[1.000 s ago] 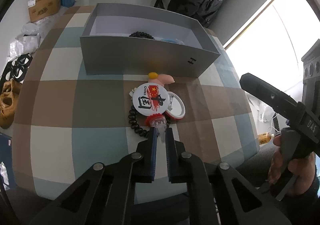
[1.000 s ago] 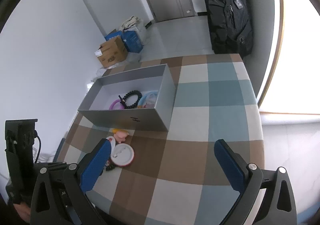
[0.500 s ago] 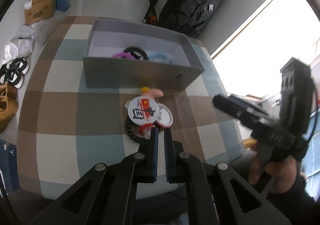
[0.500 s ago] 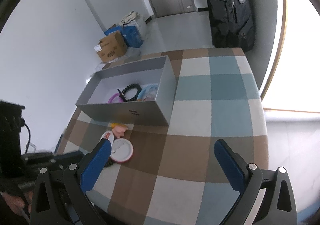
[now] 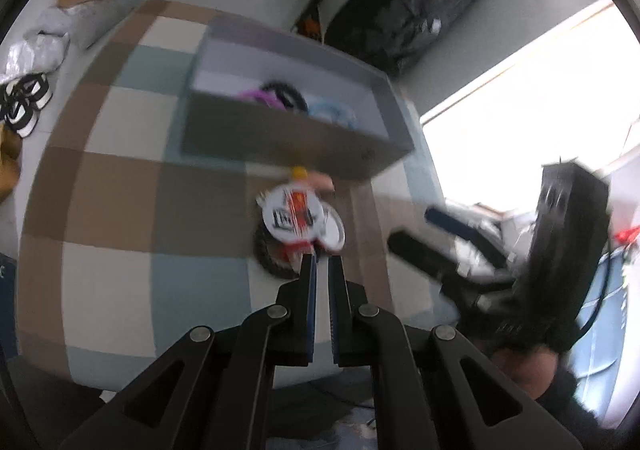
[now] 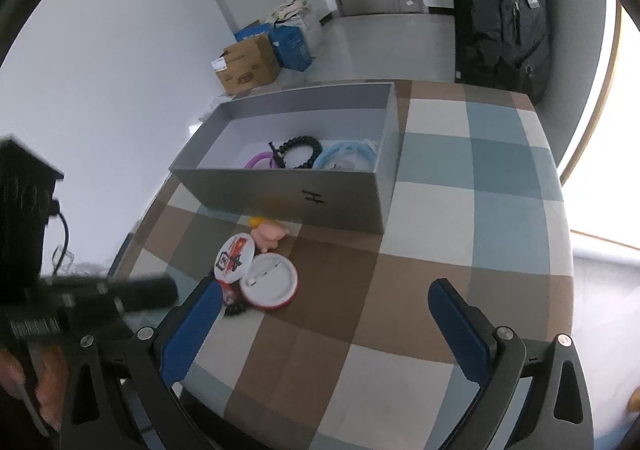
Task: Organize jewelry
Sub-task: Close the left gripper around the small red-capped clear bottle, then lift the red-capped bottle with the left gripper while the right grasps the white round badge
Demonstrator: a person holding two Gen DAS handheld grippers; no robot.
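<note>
On the checked tablecloth a grey box (image 6: 280, 192) holds a black bead bracelet (image 6: 300, 148), a pink ring (image 6: 258, 160) and a pale blue ring (image 6: 346, 154). In front of it lie a printed white badge (image 6: 234, 256), an upturned red-rimmed badge (image 6: 270, 282), a pink figure (image 6: 270, 234) and black beads (image 6: 236, 308). My left gripper (image 5: 322, 264) is shut, its tips at the near edge of the badge (image 5: 292, 214); blur hides whether anything is pinched. My right gripper (image 6: 320, 310) is wide open just short of the badges, with nothing between its fingers.
The table's rounded front edge (image 6: 280, 422) lies close below both grippers. On the floor behind are a cardboard box (image 6: 248, 64), blue bags (image 6: 292, 42) and shoes (image 5: 24, 106). A black backpack (image 6: 504, 10) leans by the bright window at the right.
The right gripper has come in towards the badges and slightly down. The left gripper's view has tilted and blurred while its jaws stayed shut at the badge pile.
</note>
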